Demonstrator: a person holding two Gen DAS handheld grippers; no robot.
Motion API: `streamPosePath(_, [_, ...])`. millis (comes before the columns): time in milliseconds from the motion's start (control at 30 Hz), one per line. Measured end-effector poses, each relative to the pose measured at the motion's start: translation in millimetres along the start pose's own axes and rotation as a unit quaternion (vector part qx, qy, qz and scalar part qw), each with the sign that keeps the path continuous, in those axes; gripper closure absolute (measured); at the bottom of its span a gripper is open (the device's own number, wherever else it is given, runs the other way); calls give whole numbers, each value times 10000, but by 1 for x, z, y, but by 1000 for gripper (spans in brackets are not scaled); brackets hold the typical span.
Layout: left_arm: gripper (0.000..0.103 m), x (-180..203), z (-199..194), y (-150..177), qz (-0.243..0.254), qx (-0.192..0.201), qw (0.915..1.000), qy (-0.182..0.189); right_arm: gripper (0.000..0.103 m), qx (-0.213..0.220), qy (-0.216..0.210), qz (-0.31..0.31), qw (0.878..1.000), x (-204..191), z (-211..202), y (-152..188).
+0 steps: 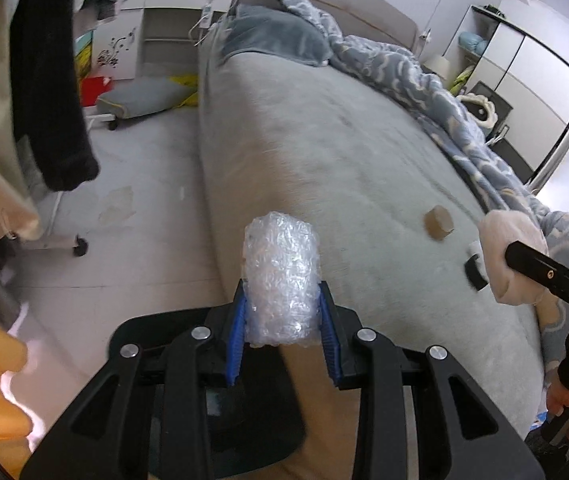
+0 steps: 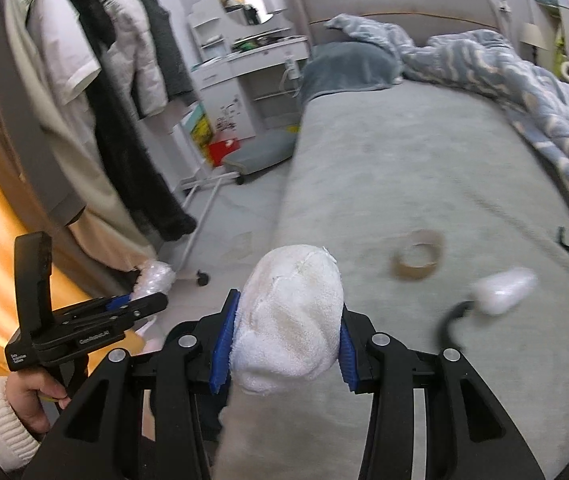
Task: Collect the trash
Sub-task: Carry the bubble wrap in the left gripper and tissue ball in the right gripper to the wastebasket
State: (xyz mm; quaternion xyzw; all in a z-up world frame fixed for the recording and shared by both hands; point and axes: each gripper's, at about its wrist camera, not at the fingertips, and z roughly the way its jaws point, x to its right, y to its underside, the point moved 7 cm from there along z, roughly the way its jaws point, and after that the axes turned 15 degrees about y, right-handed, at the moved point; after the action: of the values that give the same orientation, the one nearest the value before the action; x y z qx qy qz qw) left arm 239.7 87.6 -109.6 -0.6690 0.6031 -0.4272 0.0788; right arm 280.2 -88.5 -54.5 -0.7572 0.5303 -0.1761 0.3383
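Observation:
My left gripper (image 1: 282, 320) is shut on a wad of clear bubble wrap (image 1: 282, 276), held above the near left edge of the bed. My right gripper (image 2: 286, 340) is shut on a crumpled white cloth wad (image 2: 290, 320); it also shows in the left wrist view (image 1: 508, 252) at the right. A brown cardboard tape core (image 2: 418, 259) lies on the grey bedspread, also visible in the left wrist view (image 1: 439, 222). A white crumpled plastic piece (image 2: 504, 285) with a black hook (image 2: 450, 322) lies right of the core. The left gripper and its bubble wrap (image 2: 154, 278) show at left in the right wrist view.
The grey bed (image 1: 324, 152) fills the middle, with a blue patterned quilt (image 2: 524, 92) along its right side. Hanging clothes on a wheeled rack (image 2: 96, 100) stand at the left. A white dresser (image 2: 236, 60) and a low padded stool (image 1: 140, 98) are at the back.

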Motion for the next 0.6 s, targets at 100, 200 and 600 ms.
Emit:
streamPosePath(100, [68,-11,-4,9,52,-156,9998,-106,59,-75,-207,-95,9997,-27,9,4])
streamPosePath(200, [68,-21,-4,19,72,-366,9992,-171,59,-138,-362,-263,9989,-53,16,9])
streamPosePath(600, [68,-68,17,78,-277,-1322,9906,-211,59,-384,-711,-327,9962,-104,46,17])
